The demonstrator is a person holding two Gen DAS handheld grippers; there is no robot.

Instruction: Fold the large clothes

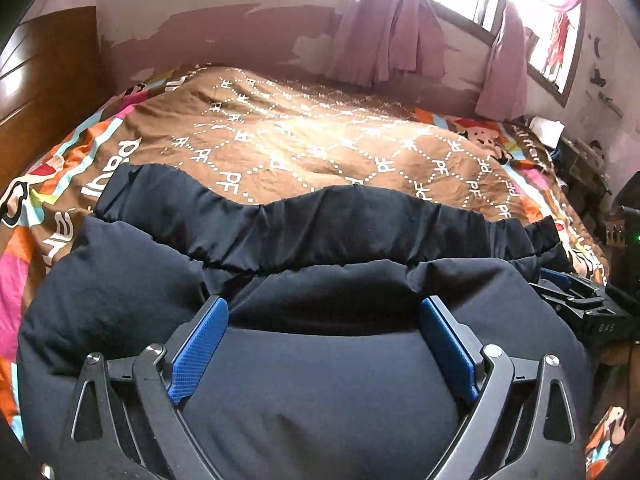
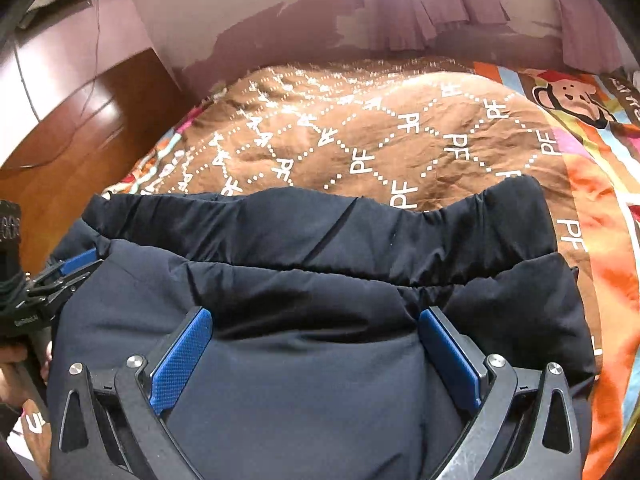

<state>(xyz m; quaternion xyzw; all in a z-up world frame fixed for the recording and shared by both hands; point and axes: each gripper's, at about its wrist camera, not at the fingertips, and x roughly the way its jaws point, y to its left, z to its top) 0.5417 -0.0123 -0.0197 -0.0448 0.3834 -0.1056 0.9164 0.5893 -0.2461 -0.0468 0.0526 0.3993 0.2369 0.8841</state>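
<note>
Right now my left hand-held gripper (image 1: 324, 334) hangs over a dark navy padded jacket (image 1: 304, 380) that lies on the bed, on top of a brown bedspread (image 1: 304, 140) printed with white dotted diamonds and "PF" letters. Its jaws stand wide apart, and its blue pads (image 1: 198, 350) sit to either side of a puffy fold of the jacket without pinching it; the cloth lies between them, and nothing is gripped.

My right hand-held gripper (image 2: 316, 346) is in much the same position over the same jacket (image 2: 304, 400). Its jaws are spread wide too, with the blue pads (image 2: 180, 364) flanking the padding, and I see no cloth caught in them.

Along the far edge of the jacket runs a gathered, wrinkled band (image 1: 320, 224) (a hem or a collar, I cannot tell which), which lies toward the middle of the bed. The bedspread has a bright border in orange, pink and light blue with cartoon monkey faces (image 2: 572, 96).

In the left view my right gripper shows at the right edge, beside the jacket; in the right view my left gripper shows at the left edge, close against the jacket's side.

Behind the bed stands a wall with peeling paint (image 1: 240, 28), and mauve curtains (image 1: 392, 32) hang at a sunlit window. A wooden headboard (image 1: 48, 68) is on the left.
</note>
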